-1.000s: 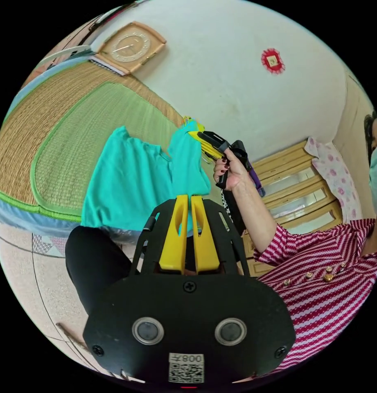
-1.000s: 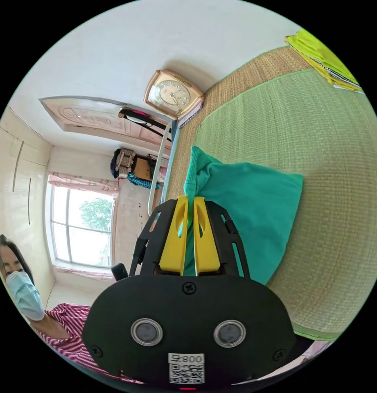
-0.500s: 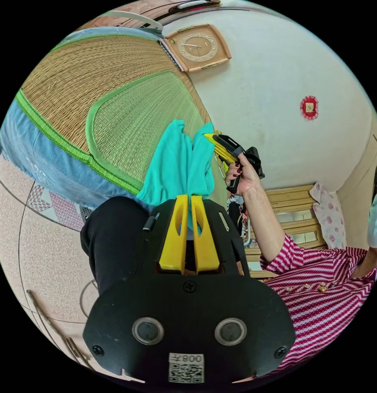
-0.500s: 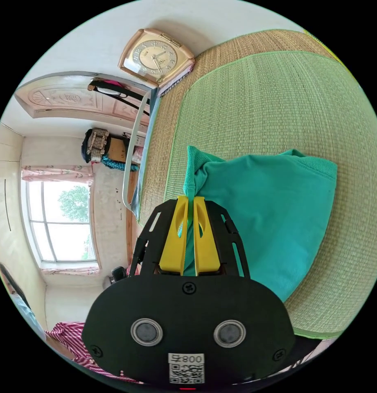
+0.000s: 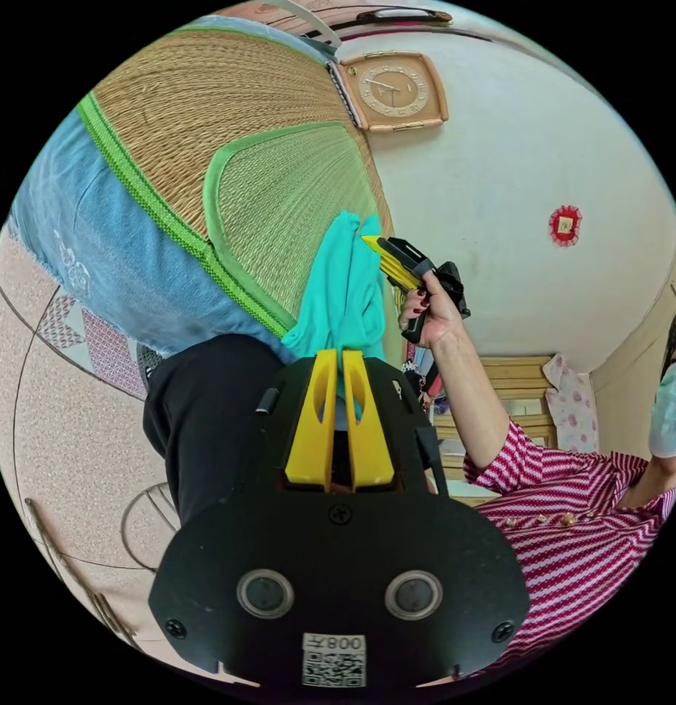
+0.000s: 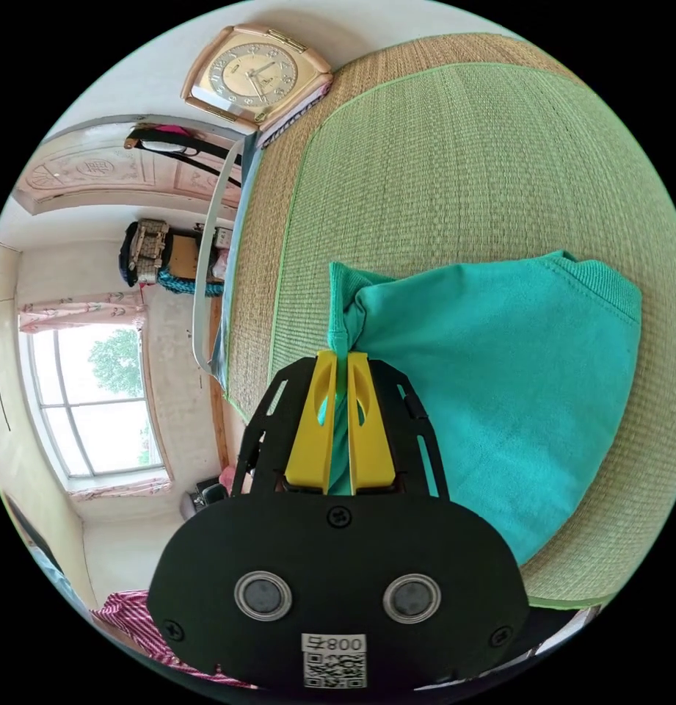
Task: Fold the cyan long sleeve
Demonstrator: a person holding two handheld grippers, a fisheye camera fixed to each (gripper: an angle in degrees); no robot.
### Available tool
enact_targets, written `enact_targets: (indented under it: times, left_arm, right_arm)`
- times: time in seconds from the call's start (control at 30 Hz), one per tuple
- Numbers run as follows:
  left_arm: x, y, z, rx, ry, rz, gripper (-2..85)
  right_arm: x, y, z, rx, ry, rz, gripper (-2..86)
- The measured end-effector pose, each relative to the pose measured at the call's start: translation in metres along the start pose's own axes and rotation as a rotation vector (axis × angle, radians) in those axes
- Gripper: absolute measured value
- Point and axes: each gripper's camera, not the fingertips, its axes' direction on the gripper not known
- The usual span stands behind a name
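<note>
The cyan long sleeve (image 6: 499, 396) hangs folded over the woven bed mat (image 6: 462, 183), held up by both grippers. My right gripper (image 6: 338, 358) is shut on one bunched edge of it. In the left gripper view my left gripper (image 5: 335, 356) is shut on another edge of the cyan long sleeve (image 5: 345, 294), which hangs as a narrow doubled strip. The right gripper (image 5: 376, 244) also appears there, held in a person's hand (image 5: 429, 316), its yellow jaws closed on the far top edge of the cloth.
A straw mat with green trim (image 5: 264, 191) covers the bed, with a blue sheet (image 5: 95, 242) at its side. A clock (image 6: 253, 73) leans on the white wall. A person in a striped top (image 5: 572, 514) stands close; wooden furniture (image 5: 499, 411) is behind.
Both hands have drawn together, so the shirt now hangs as a narrower doubled strip. In the right gripper view the cloth has come closer and lower toward the mat.
</note>
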Motion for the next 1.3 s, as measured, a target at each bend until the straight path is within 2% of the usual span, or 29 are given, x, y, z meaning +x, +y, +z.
enact_targets:
  times: [0.27,0.53,0.63,0.73,0.87,1.03,1.17,1.3]
  left_arm:
    - [0.018,0.008,-0.031,0.043,-0.072,0.027,1.0]
    - [0.053,0.015,-0.047,0.108,-0.148,0.153,0.4]
    - [0.062,0.016,-0.040,0.083,-0.178,0.203,0.3]
    - [0.060,0.018,-0.026,0.037,-0.289,0.196,0.2]
    - [0.063,0.025,-0.023,0.037,-0.280,0.206,0.2]
    - [0.084,0.031,-0.013,0.021,-0.294,0.302,0.2]
    - [0.077,0.030,0.006,-0.014,-0.412,0.276,0.2]
    - [0.066,0.029,0.014,-0.043,-0.390,0.225,0.1]
  right_arm:
    - [0.016,-0.008,0.001,-0.009,-0.072,-0.037,5.1]
    - [0.032,-0.012,0.000,-0.021,-0.095,-0.067,1.0]
    - [0.044,-0.021,0.008,-0.031,-0.095,-0.043,0.4]
    - [0.051,-0.029,0.017,-0.055,-0.085,-0.026,0.2]
    - [0.058,-0.034,0.019,-0.087,-0.076,-0.025,0.1]
    - [0.047,-0.017,-0.025,-0.037,-0.136,-0.112,0.1]
    - [0.045,0.011,-0.045,-0.041,-0.113,-0.163,0.1]
    - [0.066,0.033,-0.020,-0.142,-0.074,-0.142,0.1]
